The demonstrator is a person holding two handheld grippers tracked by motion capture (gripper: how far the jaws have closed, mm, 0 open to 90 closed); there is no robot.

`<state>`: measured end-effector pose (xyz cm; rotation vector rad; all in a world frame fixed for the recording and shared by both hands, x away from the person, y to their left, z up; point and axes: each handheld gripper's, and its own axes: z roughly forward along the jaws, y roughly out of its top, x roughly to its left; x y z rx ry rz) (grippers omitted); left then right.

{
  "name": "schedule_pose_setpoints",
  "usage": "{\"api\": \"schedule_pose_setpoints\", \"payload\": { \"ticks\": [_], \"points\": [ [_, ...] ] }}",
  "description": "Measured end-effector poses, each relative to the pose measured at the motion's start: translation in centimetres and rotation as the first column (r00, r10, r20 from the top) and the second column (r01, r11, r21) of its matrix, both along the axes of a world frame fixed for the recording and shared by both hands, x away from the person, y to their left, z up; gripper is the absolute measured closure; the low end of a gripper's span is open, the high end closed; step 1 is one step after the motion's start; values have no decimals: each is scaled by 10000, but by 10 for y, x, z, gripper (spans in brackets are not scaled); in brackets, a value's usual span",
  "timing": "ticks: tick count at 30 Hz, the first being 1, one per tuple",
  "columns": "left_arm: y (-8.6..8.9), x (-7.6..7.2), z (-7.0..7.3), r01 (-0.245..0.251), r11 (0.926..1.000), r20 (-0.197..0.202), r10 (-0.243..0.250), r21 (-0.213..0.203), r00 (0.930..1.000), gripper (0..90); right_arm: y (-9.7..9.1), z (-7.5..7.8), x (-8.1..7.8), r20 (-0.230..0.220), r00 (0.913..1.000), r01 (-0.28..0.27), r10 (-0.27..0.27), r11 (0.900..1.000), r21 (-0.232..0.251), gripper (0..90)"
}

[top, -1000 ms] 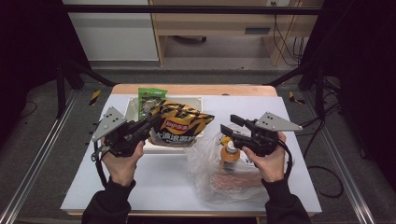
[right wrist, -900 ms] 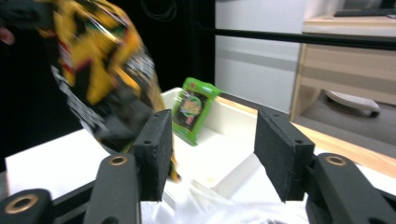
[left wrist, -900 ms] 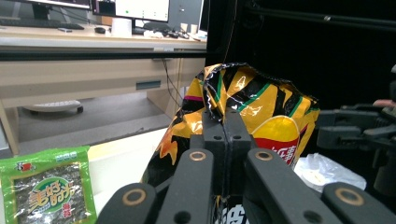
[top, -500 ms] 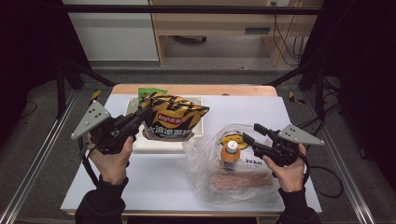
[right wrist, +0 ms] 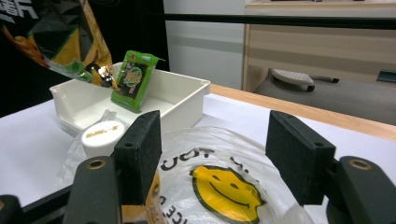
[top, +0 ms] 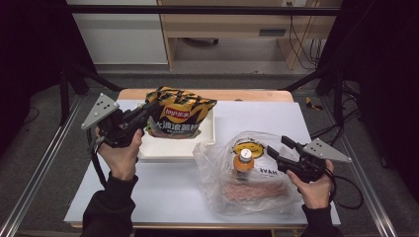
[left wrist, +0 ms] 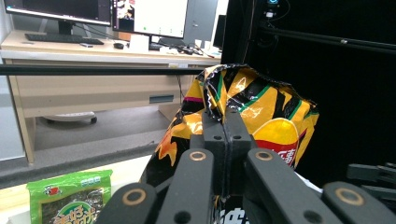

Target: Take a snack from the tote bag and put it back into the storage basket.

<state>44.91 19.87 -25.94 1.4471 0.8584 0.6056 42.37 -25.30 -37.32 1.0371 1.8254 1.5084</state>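
Clear plastic bag [top: 249, 180] lies nearest on the white desk [top: 163, 192], front right, with a white-capped orange bottle [top: 243, 160] and a pinkish pack [top: 254, 190] inside; a yellow smiley is printed on the film. Right gripper [top: 279, 148] sits at the bag's right edge, pointing in toward the bottle. Its jaws have just been opening and now stand wide apart, pads pressing on nothing; in the right gripper view the bag film and the bottle cap [right wrist: 103, 135] lie low between and ahead of them.

Farther back, left of centre: white tray [top: 170, 150]. Left gripper [top: 143, 111] has its jaws clamped fully together on the crimped top edge of the chip bag [top: 180, 118], which hangs in the air above the tray, clear of it. Green packet [right wrist: 134, 79] leans against the tray's far wall.

Risks, as judged:
- the pinch is only on thin foil seam, so a swing or jerk could tear it or let the chip bag slip and drop outside the tray
- lowering it may knock over the green packet
- the right jaws closing on loose film rather than the bottle would drag the whole bag across the desk
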Motion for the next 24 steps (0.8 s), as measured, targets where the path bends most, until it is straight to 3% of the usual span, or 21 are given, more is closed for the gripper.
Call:
{"api": "schedule_pose_setpoints", "payload": {
  "ticks": [7, 24],
  "points": [
    [-6, 27, -8, -251, 9997, -202, 252, 40, 9995, 900, -9, -7, 0, -11, 9996, 271, -271, 9996, -113, 361],
    [-26, 87, -48, -582, 9976, -914, 614, 372, 9939, 900, -21, -13, -1, -100, 9984, 554, -556, 9983, -187, 361]
  ]
}}
